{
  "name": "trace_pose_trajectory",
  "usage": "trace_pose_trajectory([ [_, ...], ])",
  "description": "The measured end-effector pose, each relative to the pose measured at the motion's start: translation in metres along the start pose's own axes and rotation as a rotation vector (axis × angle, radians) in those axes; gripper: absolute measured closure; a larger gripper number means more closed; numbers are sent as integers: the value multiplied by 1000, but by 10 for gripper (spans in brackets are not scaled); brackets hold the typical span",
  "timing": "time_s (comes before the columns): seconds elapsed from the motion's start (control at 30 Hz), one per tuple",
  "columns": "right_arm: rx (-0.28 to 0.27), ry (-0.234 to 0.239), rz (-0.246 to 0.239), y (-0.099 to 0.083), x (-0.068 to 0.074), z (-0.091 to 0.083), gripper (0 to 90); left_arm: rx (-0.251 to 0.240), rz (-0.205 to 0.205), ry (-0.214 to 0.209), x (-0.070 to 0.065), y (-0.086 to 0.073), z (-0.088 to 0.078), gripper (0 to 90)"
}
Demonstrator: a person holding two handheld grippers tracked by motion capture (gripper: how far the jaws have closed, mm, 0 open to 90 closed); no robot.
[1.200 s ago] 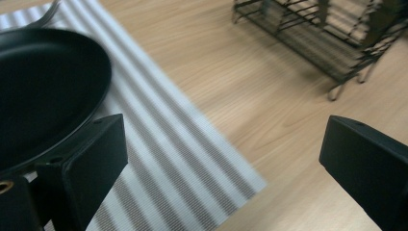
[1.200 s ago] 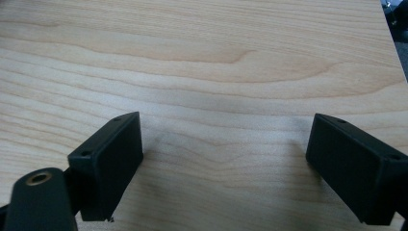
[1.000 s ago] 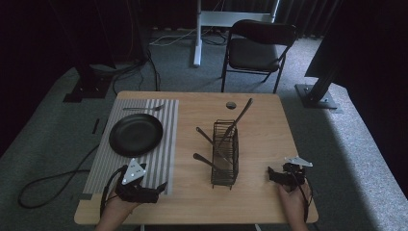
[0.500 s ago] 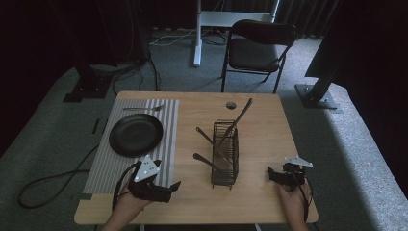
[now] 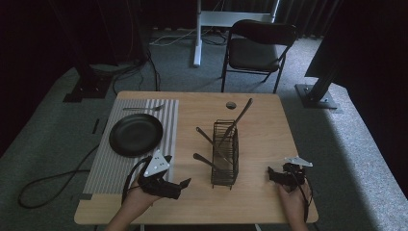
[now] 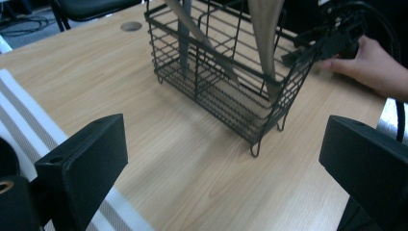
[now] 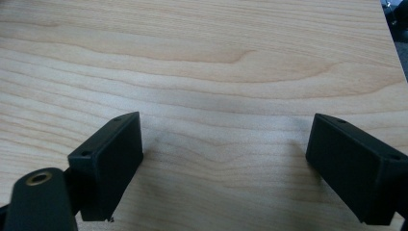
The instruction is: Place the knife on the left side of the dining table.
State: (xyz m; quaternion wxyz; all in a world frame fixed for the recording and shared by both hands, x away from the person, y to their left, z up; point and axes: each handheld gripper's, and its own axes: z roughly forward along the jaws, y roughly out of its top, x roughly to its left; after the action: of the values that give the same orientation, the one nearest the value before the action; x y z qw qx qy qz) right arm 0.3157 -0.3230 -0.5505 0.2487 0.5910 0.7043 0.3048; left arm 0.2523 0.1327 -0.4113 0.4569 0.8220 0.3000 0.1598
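Left gripper [image 5: 185,183] is closing in on the black wire cutlery basket [image 5: 225,153], jaws spread wide and holding nothing.

The right gripper [image 5: 271,174] is resting at about four o'clock on the pale wooden table [image 5: 269,125], its jaws also gaping and empty. The basket is standing near the table's centre, at two o'clock from the left gripper, with dark long-handled utensils [image 6: 267,33] leaning inside. A round black plate [image 5: 135,134] is lying on the grey striped mat [image 5: 115,168] at nine o'clock. I judge this the approach step; next, the left jaws need lining up on a utensil handle or the basket rim.
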Motion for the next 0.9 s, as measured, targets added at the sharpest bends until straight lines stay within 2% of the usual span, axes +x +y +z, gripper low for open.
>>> trace_pose_trajectory([
  [0.47,-1,0,1,0,0,0,119,-26,32,-45,-8,27,13,43],
  [0.7,-1,0,1,0,0,0,119,-35,27,-56,-12,39,22,71],
  [0.73,-1,0,1,0,0,0,119,-38,22,-53,-12,39,24,127],
  [0.9,-1,0,1,0,0,0,119,-31,6,-58,-10,41,28,252],
])
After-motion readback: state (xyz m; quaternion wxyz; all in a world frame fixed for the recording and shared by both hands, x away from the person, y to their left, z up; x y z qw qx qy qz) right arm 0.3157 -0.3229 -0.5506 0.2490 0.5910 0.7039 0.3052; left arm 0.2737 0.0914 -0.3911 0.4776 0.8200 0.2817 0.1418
